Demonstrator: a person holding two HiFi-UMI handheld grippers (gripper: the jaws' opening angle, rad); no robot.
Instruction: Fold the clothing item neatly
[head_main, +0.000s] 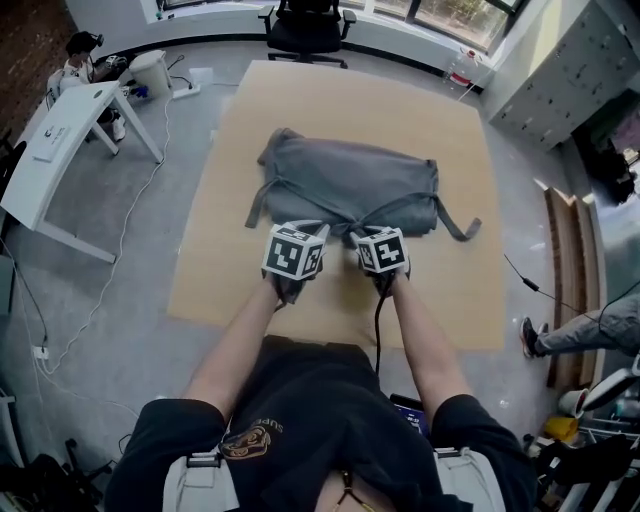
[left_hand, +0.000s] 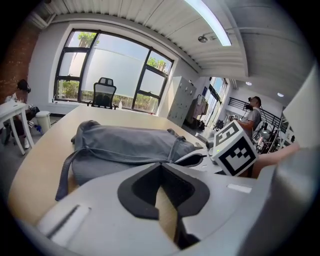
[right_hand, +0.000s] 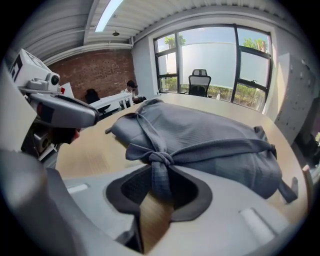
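Left gripper clamped empty; right gripper jaws parted around belt tail hanging nearside off crosswise-lying grey robe.

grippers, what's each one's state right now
Left gripper: closed, empty.
Right gripper: partly open, belt tail between its jaws, not visibly clamped.
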